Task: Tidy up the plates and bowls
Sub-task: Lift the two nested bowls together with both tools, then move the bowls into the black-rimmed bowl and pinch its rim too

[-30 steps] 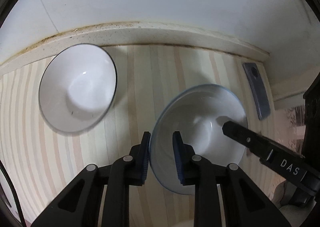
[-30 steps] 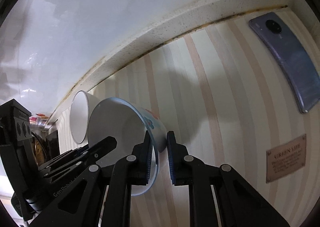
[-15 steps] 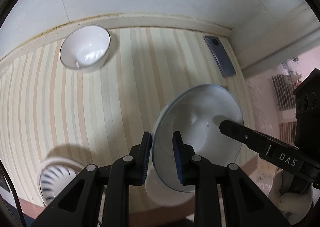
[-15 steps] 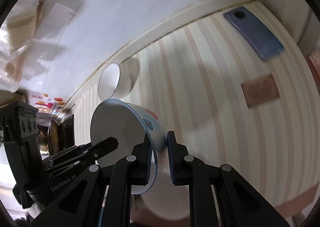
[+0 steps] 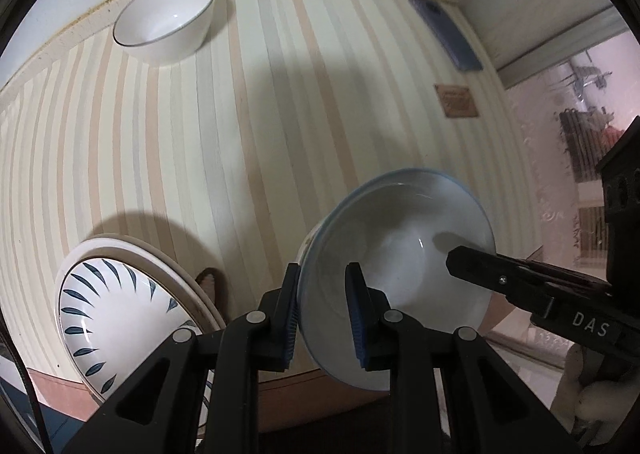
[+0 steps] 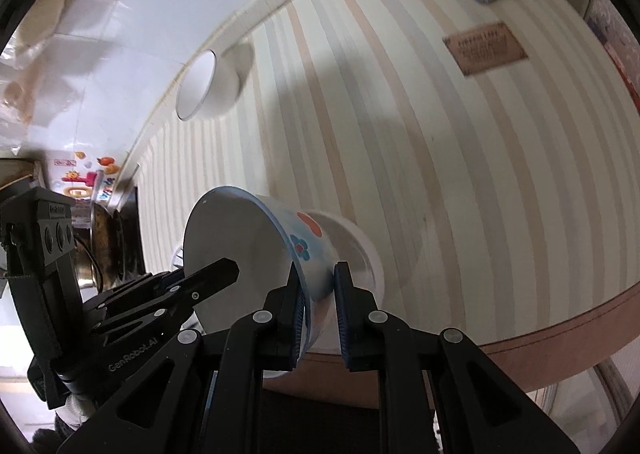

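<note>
Striped cloth [image 5: 168, 157] covers the table beneath a white wall.

Left wrist view: the left gripper [image 5: 322, 312] pinches the near rim of the flowered bowl [image 5: 404, 254], one pad inside and one outside. The right gripper [image 5: 520, 278] reaches in from the right, its finger over the far rim. A plain white bowl [image 5: 168, 19] stands near the wall, well apart. A stack of plates [image 5: 120, 306], the top one leaf-patterned, lies at the near table edge, left of the held bowl. A phone [image 5: 446, 33] and a small brown label [image 5: 456, 101] lie to the right. A second ago the white bowl filled the upper left and no plates showed; now it sits small and far, so the pair has carried the bowl back toward the near edge.

Right wrist view: the right gripper [image 6: 320, 308] clamps the wall of the flowered bowl [image 6: 248, 250], which hangs tilted on its side above another white dish [image 6: 360, 254]. The left gripper [image 6: 208, 274] holds the opposite rim. By judgement, the bowl is in transit toward the crockery at the near edge, and setting-down remains.
</note>
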Motion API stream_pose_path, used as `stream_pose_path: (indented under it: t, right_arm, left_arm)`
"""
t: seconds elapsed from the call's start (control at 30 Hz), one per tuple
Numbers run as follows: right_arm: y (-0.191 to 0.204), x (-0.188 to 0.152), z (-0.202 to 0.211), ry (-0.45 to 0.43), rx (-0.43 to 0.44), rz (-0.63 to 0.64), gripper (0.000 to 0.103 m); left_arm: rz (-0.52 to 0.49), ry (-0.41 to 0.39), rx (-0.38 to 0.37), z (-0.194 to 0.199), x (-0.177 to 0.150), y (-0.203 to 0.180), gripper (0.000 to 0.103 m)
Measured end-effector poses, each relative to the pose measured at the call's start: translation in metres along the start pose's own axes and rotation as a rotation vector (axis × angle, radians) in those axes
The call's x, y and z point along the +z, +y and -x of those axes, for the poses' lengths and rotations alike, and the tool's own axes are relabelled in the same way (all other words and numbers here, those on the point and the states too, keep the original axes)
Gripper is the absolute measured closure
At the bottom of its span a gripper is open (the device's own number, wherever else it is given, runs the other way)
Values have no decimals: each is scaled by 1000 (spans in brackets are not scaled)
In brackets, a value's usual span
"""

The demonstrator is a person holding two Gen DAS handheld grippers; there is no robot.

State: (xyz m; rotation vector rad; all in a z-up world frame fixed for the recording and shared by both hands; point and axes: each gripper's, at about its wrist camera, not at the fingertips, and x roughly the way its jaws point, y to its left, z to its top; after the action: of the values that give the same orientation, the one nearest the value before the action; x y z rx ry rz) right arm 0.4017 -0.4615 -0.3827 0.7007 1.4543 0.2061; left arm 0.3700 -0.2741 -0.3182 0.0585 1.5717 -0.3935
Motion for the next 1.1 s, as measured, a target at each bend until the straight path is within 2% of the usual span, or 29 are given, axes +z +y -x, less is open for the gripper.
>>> stream_pose_path:
  t: [0.5, 0.8, 1.1]
  right_arm:
    - [-6, -8, -28, 45, -50, -8, 87]
    - [12, -10, -32, 45, -143, 80, 85]
    - [22, -8, -28, 87, -233, 183, 84]
  left_arm:
    - [-27, 29, 60, -27, -2, -11, 83]
    - [-48, 14, 109, -32, -2, -18, 83]
    - [-37, 19, 93, -28, -5, -13, 83]
